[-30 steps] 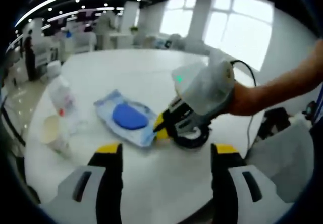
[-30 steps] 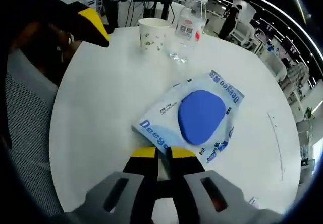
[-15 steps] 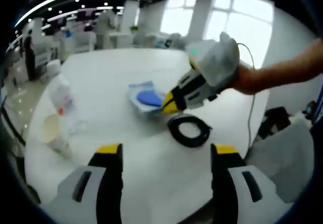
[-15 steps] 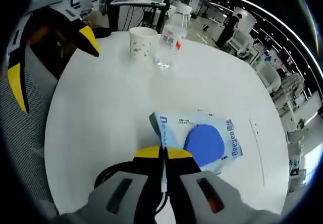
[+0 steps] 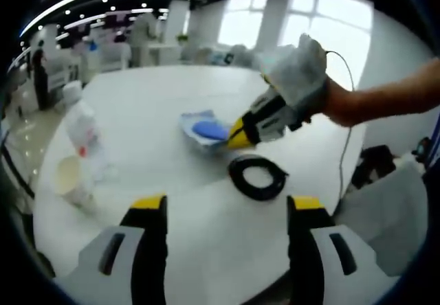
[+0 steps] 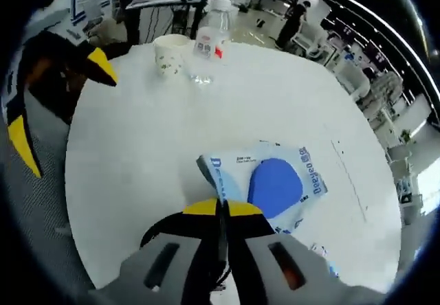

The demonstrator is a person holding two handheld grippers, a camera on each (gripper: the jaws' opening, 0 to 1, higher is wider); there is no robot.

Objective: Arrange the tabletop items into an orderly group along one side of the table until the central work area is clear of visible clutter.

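A pale blue wet-wipe pack (image 6: 275, 185) with a dark blue lid lies on the round white table (image 6: 144, 133). My right gripper (image 6: 221, 209) is shut on the pack's near edge; in the left gripper view that same right gripper (image 5: 237, 139) pinches the wipe pack (image 5: 203, 129) near the table's middle. A coiled black cable (image 5: 258, 176) lies just in front of it. A paper cup (image 5: 69, 175) and a clear water bottle (image 5: 86, 137) stand at the left edge. My left gripper (image 5: 225, 216) hangs open over the near table, holding nothing.
A person's bare forearm (image 5: 392, 99) reaches in from the right. The paper cup (image 6: 169, 52) and the bottle (image 6: 204, 44) stand together at the far rim in the right gripper view. Office desks and chairs surround the table. A grey chair (image 5: 388, 209) sits to the right.
The right gripper, shut on the wipe pack, has dragged it away from the left gripper toward the far side of the table, uncovering the black cable coil. The left gripper stayed still.
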